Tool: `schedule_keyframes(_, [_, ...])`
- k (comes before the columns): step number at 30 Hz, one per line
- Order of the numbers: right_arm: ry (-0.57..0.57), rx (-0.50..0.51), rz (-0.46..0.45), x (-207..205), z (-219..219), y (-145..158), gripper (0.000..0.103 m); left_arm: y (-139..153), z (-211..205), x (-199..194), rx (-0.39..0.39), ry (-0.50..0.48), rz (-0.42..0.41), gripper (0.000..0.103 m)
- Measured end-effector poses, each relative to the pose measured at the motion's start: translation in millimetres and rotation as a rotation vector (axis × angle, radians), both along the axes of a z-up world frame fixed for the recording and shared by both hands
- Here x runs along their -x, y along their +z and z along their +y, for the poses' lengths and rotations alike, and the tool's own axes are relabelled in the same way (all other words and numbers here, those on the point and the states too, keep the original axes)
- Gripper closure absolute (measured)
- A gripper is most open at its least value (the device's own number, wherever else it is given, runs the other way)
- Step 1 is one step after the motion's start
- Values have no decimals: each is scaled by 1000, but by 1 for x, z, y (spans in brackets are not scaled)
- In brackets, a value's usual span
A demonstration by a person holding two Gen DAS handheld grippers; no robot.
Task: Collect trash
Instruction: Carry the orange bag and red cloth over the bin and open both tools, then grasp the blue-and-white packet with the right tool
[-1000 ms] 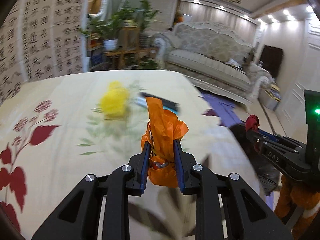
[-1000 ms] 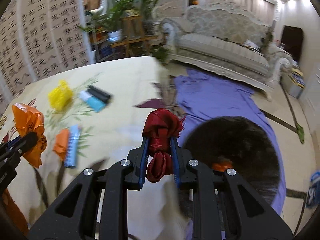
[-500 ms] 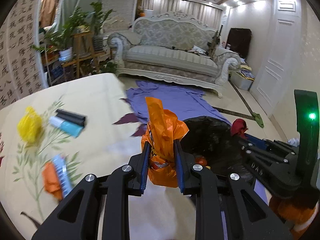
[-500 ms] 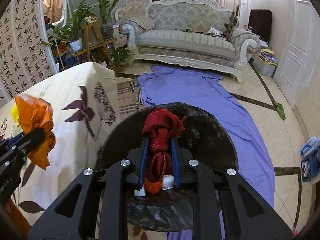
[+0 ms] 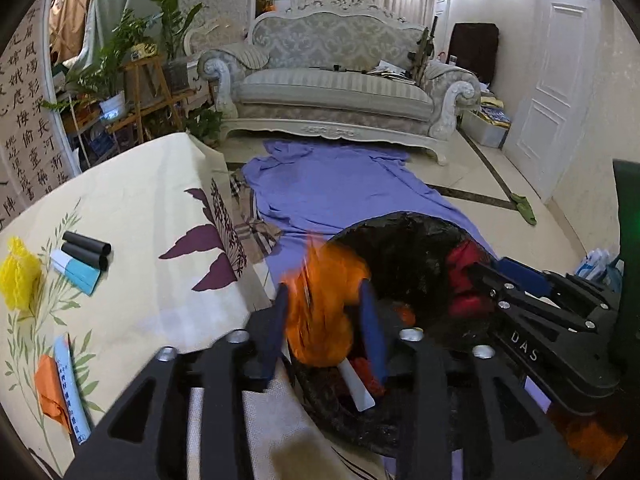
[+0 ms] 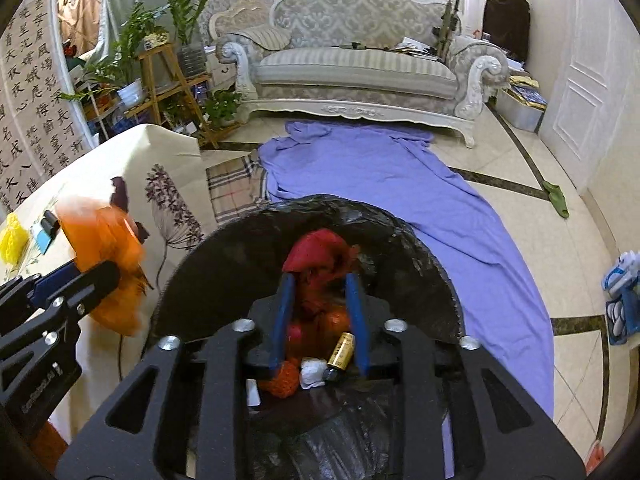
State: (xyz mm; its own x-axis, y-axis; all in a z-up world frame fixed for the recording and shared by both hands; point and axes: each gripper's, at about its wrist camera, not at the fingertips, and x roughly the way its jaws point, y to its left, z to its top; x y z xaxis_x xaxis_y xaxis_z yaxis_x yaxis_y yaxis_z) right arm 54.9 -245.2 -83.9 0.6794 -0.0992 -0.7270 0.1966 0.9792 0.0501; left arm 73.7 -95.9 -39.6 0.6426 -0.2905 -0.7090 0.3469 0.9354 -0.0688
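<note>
My left gripper (image 5: 324, 304) is open, and the blurred orange wrapper (image 5: 320, 312) sits loose between its spread fingers at the rim of the black trash bag (image 5: 412, 248). My right gripper (image 6: 320, 304) is open over the bag (image 6: 224, 264); the red wrapper (image 6: 320, 256) is between its parted fingers. The bag holds orange scraps, a white piece and a gold can (image 6: 342, 354). The orange wrapper (image 6: 108, 256) and left gripper also show at the left of the right wrist view. The red wrapper (image 5: 466, 276) shows in the left wrist view.
The floral tablecloth (image 5: 140, 240) carries a yellow wrapper (image 5: 18, 272), black tubes (image 5: 86, 250), a teal box (image 5: 76, 270) and an orange scrap with a blue packet (image 5: 60, 388). A purple cloth (image 5: 340, 188) lies on the floor before a sofa (image 5: 340, 88).
Both grippers moved from over the table to the black bag. Both jaws have opened, and the orange and red wrappers have come loose between the fingers.
</note>
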Motion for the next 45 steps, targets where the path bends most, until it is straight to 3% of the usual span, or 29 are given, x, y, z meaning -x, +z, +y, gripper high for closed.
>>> schedule_keyframes(3, [-8,6,0,2,-3,0,64,3,5,0,22,24,-4,49])
schedule_keyframes(15, [48,-4,-32,12,30,19,63,20,46,22,19,96,-31,40])
schedule_keyframes(23, [191,-34,-47,14,93,31,63,31,115,42,-2,226,-48,39])
schedule_keyframes(30, [339,-31,-40,14,163,34,56,27,180,49,-13,361,-29,37])
schedule_keyframes(45, [539,4,34,10,255,21,56,10,250,60,3,494,9,37])
